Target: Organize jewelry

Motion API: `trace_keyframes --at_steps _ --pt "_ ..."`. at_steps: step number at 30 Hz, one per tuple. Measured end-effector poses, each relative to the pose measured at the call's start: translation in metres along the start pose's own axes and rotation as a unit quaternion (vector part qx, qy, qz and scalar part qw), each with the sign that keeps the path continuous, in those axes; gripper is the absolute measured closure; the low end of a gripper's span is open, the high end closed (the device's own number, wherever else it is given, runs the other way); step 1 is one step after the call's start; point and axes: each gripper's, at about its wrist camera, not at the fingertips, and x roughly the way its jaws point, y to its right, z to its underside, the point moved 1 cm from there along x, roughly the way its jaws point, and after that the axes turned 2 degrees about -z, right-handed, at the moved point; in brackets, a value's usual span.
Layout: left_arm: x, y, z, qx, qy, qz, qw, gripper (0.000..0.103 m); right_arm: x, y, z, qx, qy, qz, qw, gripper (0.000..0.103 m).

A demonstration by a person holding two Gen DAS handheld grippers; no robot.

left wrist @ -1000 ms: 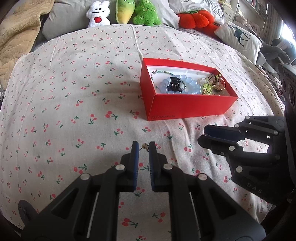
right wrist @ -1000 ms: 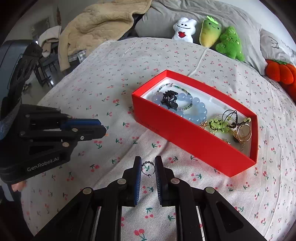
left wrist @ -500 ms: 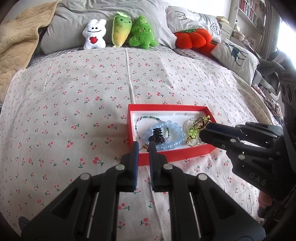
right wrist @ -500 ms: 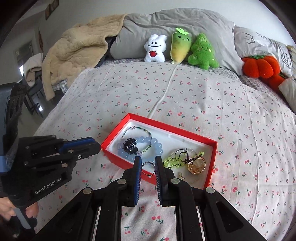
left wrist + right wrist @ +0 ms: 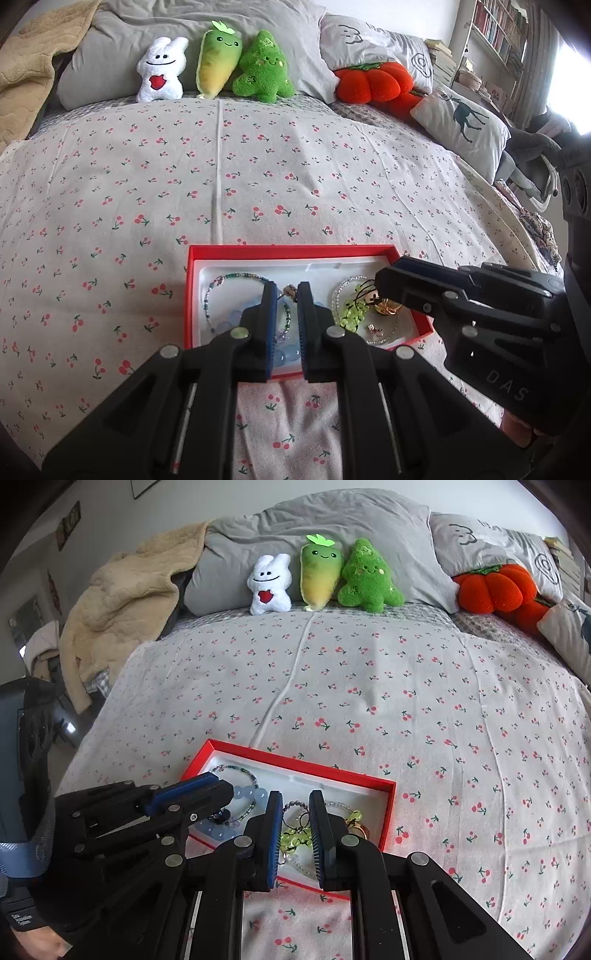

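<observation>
Jewelry sits in the red box (image 5: 195, 295) on the cherry-print bedspread (image 5: 258, 177), at the near middle of both views. We make out a thin green beaded bracelet (image 5: 236, 276) at the box's left end, pale blue beads (image 5: 286, 355) near its front wall, and a yellow-green bead cluster (image 5: 354, 312) with a gold piece (image 5: 386, 305) to the right.

Much is hidden. In the left wrist view our left gripper (image 5: 284, 291) covers the box's middle, and the right gripper (image 5: 384, 282) reaches in from the right over the gold piece. The box's near wall is cut off behind the black fingers. Between the left tips we see a small brownish item (image 5: 289, 291); its kind we cannot make out. The left claw is clenched on it. In the right wrist view the right gripper (image 5: 295, 805) pinches a small beaded ring (image 5: 294, 805), its lower half lost against the clutter below. A dark piece under the left gripper (image 5: 225, 794) in that view is too obscured to name.

Compared with a second ago, both grippers then hung over bare bedspread short of the box; now both tips are over its interior, each with the same small item. Plush toys (image 5: 214, 62) at the far pillows now show fully.
</observation>
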Motion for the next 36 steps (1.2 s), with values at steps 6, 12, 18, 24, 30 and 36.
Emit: trace_keyframes --at_steps 6,12,18,24,30,36 --pt "0.006 -0.001 0.0 -0.008 -0.003 0.008 0.9999 0.083 0.004 0.011 0.002 0.014 -0.007 0.002 1.0 0.088" --pt "-0.012 -0.008 0.0 -0.022 0.004 -0.004 0.9997 0.063 0.011 0.009 -0.001 0.014 -0.012 -0.002 1.0 0.088" --pt "-0.026 -0.027 0.01 -0.024 -0.008 -0.046 0.9986 0.056 0.025 0.001 -0.006 0.013 -0.02 -0.001 1.0 0.088" --pt "-0.029 -0.043 0.025 -0.025 -0.039 -0.068 0.9966 0.051 0.041 -0.001 -0.014 0.028 -0.026 -0.008 0.999 0.088" --pt "-0.026 -0.047 0.035 -0.016 -0.058 -0.075 0.9954 0.043 0.047 0.004 -0.019 0.062 -0.022 -0.027 0.997 0.085" --pt "-0.024 -0.043 0.039 -0.005 -0.071 -0.087 0.9937 0.025 0.028 0.008 -0.02 0.071 -0.008 -0.028 0.997 0.04"
